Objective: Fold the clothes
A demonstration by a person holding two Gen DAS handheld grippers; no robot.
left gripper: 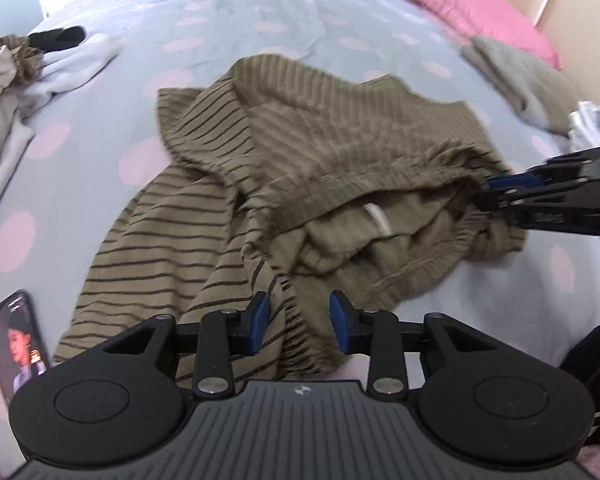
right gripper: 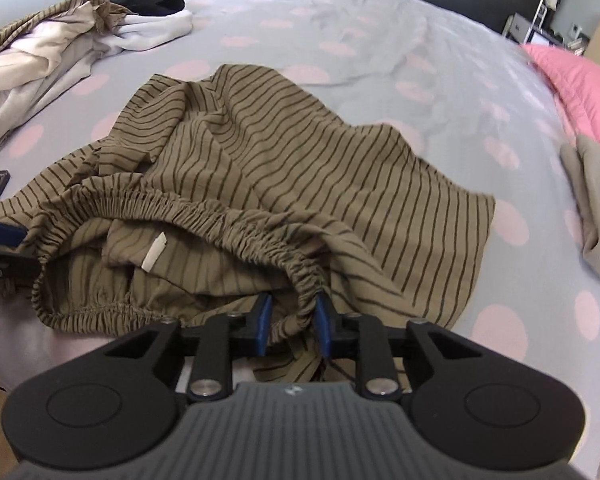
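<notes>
An olive striped garment with an elastic waistband (left gripper: 300, 184) lies crumpled on the bed; it also shows in the right wrist view (right gripper: 300, 184). My left gripper (left gripper: 299, 326) is open, its blue pads on either side of the waistband's left end. My right gripper (right gripper: 291, 322) has its pads around the waistband's right end, with a gap between them, and it shows from the side in the left wrist view (left gripper: 500, 196). A white label (right gripper: 153, 256) shows inside the waistband.
The bed has a grey sheet with pink dots (left gripper: 260, 20). A pile of clothes (right gripper: 60, 44) lies at the far left. A phone (left gripper: 16, 344) lies by the near left edge. A pink pillow (left gripper: 460, 0) and a folded grey-green garment (left gripper: 520, 76) are on the right.
</notes>
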